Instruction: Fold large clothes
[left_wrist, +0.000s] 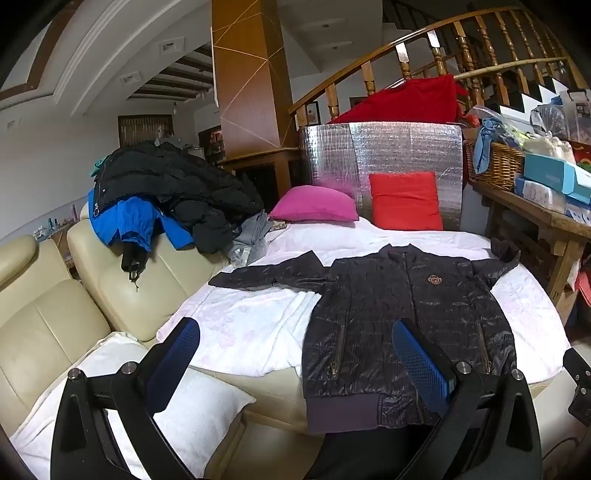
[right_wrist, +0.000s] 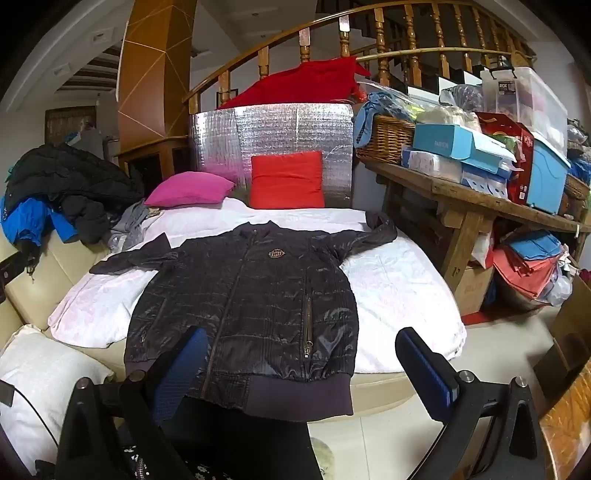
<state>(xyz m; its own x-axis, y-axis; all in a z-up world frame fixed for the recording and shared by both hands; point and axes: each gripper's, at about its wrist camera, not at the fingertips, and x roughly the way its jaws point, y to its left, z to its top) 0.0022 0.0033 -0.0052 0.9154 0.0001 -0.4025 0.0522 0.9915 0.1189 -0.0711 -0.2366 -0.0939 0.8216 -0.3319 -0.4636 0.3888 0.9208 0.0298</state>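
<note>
A dark shiny quilted jacket (left_wrist: 402, 317) lies flat, front up and zipped, on a white blanket (left_wrist: 243, 325), both sleeves spread out to the sides. Its hem hangs over the near edge. It also shows in the right wrist view (right_wrist: 251, 299). My left gripper (left_wrist: 295, 350) is open and empty, held just in front of the hem's left part. My right gripper (right_wrist: 301, 354) is open and empty, in front of the hem's right part. Neither touches the jacket.
A pile of black and blue coats (left_wrist: 159, 195) sits on the cream sofa back (left_wrist: 48, 325). Pink (left_wrist: 314, 205) and red (left_wrist: 404, 201) cushions lie behind the jacket. A cluttered wooden bench (right_wrist: 476, 199) stands to the right. A white pillow (left_wrist: 177, 406) lies at near left.
</note>
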